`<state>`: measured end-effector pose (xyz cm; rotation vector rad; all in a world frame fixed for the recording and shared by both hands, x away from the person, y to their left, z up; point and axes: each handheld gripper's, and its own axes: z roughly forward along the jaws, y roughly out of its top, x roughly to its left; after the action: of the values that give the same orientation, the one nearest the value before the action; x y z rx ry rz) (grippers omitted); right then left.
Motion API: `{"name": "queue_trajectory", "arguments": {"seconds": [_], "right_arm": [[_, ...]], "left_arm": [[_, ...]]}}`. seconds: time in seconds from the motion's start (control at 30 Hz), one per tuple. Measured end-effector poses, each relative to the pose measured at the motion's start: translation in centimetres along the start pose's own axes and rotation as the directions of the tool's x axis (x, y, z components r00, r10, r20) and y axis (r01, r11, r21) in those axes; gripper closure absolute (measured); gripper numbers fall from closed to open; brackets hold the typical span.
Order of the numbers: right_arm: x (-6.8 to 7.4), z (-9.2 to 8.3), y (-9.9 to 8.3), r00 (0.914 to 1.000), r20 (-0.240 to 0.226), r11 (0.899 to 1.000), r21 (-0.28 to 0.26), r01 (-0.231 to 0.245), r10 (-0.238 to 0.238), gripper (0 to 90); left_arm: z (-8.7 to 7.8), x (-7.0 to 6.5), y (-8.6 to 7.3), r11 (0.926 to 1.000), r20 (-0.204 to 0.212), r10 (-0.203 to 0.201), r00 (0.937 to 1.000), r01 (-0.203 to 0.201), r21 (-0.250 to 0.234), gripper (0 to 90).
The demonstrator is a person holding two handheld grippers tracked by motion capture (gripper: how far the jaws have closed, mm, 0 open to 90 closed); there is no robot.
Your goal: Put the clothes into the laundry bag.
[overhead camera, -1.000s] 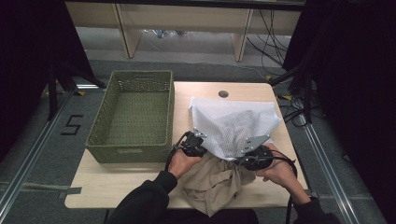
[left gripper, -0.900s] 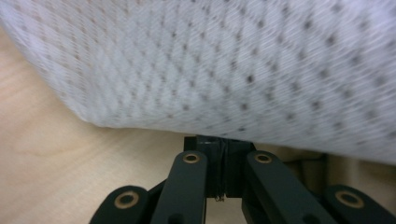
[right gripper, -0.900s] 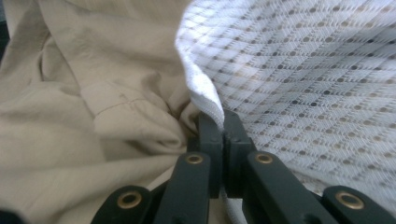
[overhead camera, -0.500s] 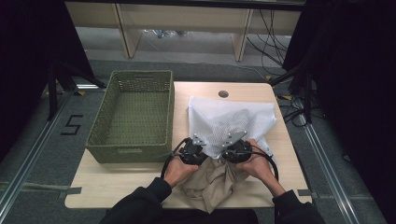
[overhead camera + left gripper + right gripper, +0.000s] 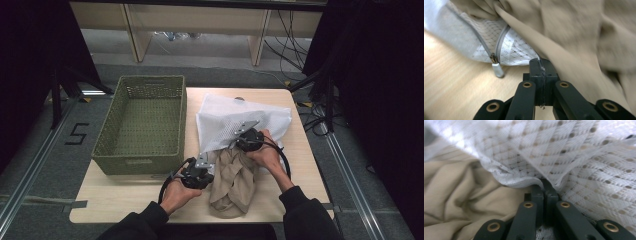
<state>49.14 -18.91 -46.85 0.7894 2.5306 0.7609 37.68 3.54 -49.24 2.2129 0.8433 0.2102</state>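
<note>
A white mesh laundry bag (image 5: 240,112) lies on the wooden table (image 5: 125,192), with a beige garment (image 5: 230,185) spilling from its near side toward the front edge. My left gripper (image 5: 204,162) is at the bag's near-left corner. In the left gripper view its jaws (image 5: 540,63) are shut on the bag's hem (image 5: 511,50), beside the zipper pull (image 5: 497,70) and against the beige cloth (image 5: 579,37). My right gripper (image 5: 240,135) sits over the garment's top, shut on the mesh hem (image 5: 574,150) above the beige folds (image 5: 454,190).
An empty green woven basket (image 5: 140,164) stands on the left half of the table, close to my left gripper. Bare tabletop lies in front of the basket. Cables and shelf legs are on the floor beyond the far edge.
My right gripper has moved left and away from the person, carrying the mesh hem with it. My left gripper has drawn back toward the near edge. More beige garment lies uncovered.
</note>
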Motion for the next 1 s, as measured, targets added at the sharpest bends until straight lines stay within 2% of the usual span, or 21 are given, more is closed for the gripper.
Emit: {"name": "queue_trajectory", "arguments": {"seconds": [0.03, 0.07, 0.2, 0.23, 0.27, 0.33, 0.37, 0.47, 0.5, 0.57, 0.6, 0.63, 0.67, 0.7, 0.73, 0.77, 0.83, 0.87, 0.93, 0.97, 1.0], "right_arm": [[-0.5, 0.2, 0.2, 1.0000, 0.004, 1.000, -0.006, 0.007, -0.007, 90.0], [-1.0, 0.3, 0.4, 0.9999, 0.011, 1.000, -0.008, 0.005, -0.005, 90.0], [-2.5, 1.3, 0.8, 0.9993, 0.031, 1.000, -0.014, -0.022, 0.023, 90.0], [-2.7, 1.5, 0.8, 0.9989, 0.039, 1.000, -0.016, -0.026, 0.027, 90.0], [-2.9, 1.5, 0.8, 0.9990, 0.033, 0.999, -0.019, -0.031, 0.032, 90.0], [-3.1, 1.2, 0.7, 0.9992, 0.035, 1.000, -0.018, -0.018, 0.018, 90.0], [-3.1, 1.1, 0.6, 0.9994, 0.027, 1.000, -0.012, -0.021, 0.022, 90.0], [-2.8, 0.5, 0.5, 0.9996, -0.004, 0.999, -0.032, -0.029, 0.029, 90.0], [-2.8, 0.0, 0.5, 1.0000, -0.001, 1.000, -0.031, -0.005, 0.005, 90.0], [-2.6, -1.0, 0.6, 0.9998, -0.009, 0.999, -0.052, 0.016, -0.016, 90.0], [-2.5, -1.5, 0.6, 0.9998, -0.011, 0.998, -0.064, 0.015, -0.015, 90.0], [-2.4, -2.2, 0.6, 0.9991, -0.039, 0.997, -0.077, 0.015, -0.018, 90.0], [-2.2, -3.0, 0.6, 0.9991, -0.033, 0.996, -0.087, 0.022, -0.025, 90.0], [-2.0, -3.8, 0.7, 0.9989, -0.031, 0.995, -0.095, 0.032, -0.035, 90.0], [-1.9, -4.5, 0.7, 0.9974, -0.041, 0.993, -0.107, 0.056, -0.060, 90.0], [-1.6, -5.4, 0.6, 0.9972, -0.050, 0.992, -0.118, 0.049, -0.055, 90.0], [-1.2, -6.8, 0.5, 0.9961, -0.058, 0.990, -0.132, 0.059, -0.067, 90.0], [-1.1, -7.5, 0.4, 0.9948, -0.067, 0.987, -0.144, 0.066, -0.077, 90.0], [-0.6, -8.7, 0.2, 0.9914, -0.087, 0.983, -0.163, 0.083, -0.098, 90.0], [-0.4, -9.2, 0.2, 0.9902, -0.087, 0.982, -0.163, 0.094, -0.109, 90.0], [-0.1, -9.5, 0.2, 0.9909, -0.090, 0.983, -0.162, 0.084, -0.100, 90.0]], "left_arm": [[-0.3, 0.0, -0.2, 0.9999, 0.002, 0.014, 0.9999, -0.014, 0.005, 89.2], [-0.5, -0.2, -0.3, 1.0000, 0.003, 0.005, 1.0000, -0.005, 0.002, 89.2], [-1.3, -0.7, -1.1, 0.9991, 0.015, 0.038, 0.9992, -0.038, 0.020, 89.2], [-1.5, -0.5, -1.3, 0.9988, 0.011, 0.046, 0.9989, -0.046, 0.015, 89.1], [-1.7, -0.4, -1.4, 0.9995, 0.011, 0.027, 0.9996, -0.027, 0.016, 89.1], [-2.0, 0.4, -1.6, 0.9991, -0.013, 0.037, 0.9992, -0.037, 0.018, 89.0], [-2.1, 0.8, -1.7, 0.9999, -0.030, 0.011, 0.9995, -0.011, 0.012, 88.9], [-2.3, 1.3, -1.8, 0.9996, -0.023, 0.017, 0.9996, -0.016, 0.021, 88.3], [-2.3, 1.3, -1.9, 0.9999, -0.023, 0.001, 0.9997, 0.000, 0.015, 87.9], [-2.4, 1.5, -1.9, 0.9991, -0.026, 0.032, 0.9991, -0.032, 0.028, 87.4], [-2.4, 1.5, -2.0, 0.9998, -0.039, 0.009, 0.9992, -0.008, 0.019, 87.0], [-2.6, 1.6, -2.0, 0.9994, -0.037, 0.030, 0.9989, -0.029, 0.018, 86.5], [-2.7, 1.7, -2.0, 0.9999, -0.042, 0.006, 0.9991, -0.005, 0.013, 86.1], [-2.9, 1.8, -2.0, 0.9998, -0.042, 0.014, 0.9990, -0.013, 0.017, 85.8], [-3.1, 1.9, -2.1, 0.9996, -0.050, 0.026, 0.9984, -0.025, 0.015, 85.6], [-3.3, 1.9, -2.2, 0.9997, -0.069, 0.020, 0.9974, -0.019, 0.018, 84.8], [-3.7, 2.0, -2.2, 0.9982, -0.103, 0.058, 0.9930, -0.056, 0.021, 81.7], [-4.0, 1.8, -2.2, 0.9990, -0.109, 0.043, 0.9931, -0.041, 0.017, 80.4], [-4.6, 1.3, -1.8, 0.9989, -0.109, 0.043, 0.9931, -0.045, -0.011, 72.6], [-4.9, 1.0, -1.5, 0.9985, -0.116, 0.046, 0.9922, -0.050, -0.024, 65.2], [-5.2, 0.5, -1.0, 0.9973, -0.121, 0.051, 0.9913, -0.057, -0.047, 58.9]]}}
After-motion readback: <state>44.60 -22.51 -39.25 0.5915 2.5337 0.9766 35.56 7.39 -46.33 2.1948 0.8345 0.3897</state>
